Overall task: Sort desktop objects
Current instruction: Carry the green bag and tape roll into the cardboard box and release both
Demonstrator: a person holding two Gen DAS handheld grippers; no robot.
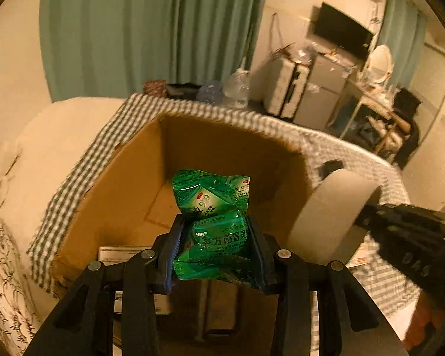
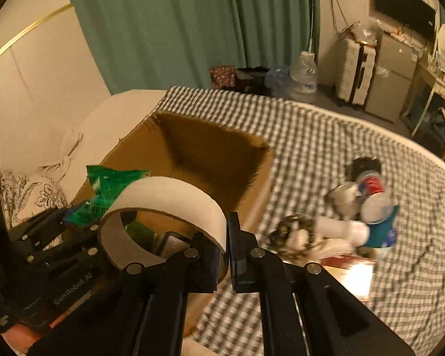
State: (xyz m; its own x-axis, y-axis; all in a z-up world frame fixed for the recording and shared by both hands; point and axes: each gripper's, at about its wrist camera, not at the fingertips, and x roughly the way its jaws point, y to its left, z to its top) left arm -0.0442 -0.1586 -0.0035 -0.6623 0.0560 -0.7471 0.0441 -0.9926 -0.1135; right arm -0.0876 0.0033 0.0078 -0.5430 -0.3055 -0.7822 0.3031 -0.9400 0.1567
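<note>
**Packet and tape roll held over the box**

Left wrist view: the left gripper (image 1: 215, 246) has its jaws pinching a green packet (image 1: 212, 201) at the lower half. The packet's long axis runs away from the camera, its crumpled free end pointing up and forward over the open box (image 1: 127, 184). The gripper reaches forward above the box's near edge. At right the tape roll (image 1: 332, 207) stands beside the box, with the right gripper's black body cut off by the frame edge. Flat cartons in the box bottom are mostly hidden behind the fingers.

Right wrist view: the right gripper (image 2: 227, 249) has its jaws clamped on the roll's (image 2: 166, 201) wall, one finger inside the ring, one outside. The ring's open axis points left and toward the camera. The packet (image 2: 109, 190) shows behind the roll, partly covered. The roll hangs at the box's (image 2: 210, 154) near right corner. A pile of bottles (image 2: 368, 207) on the checked sheet (image 2: 326, 136) is blurred
</note>
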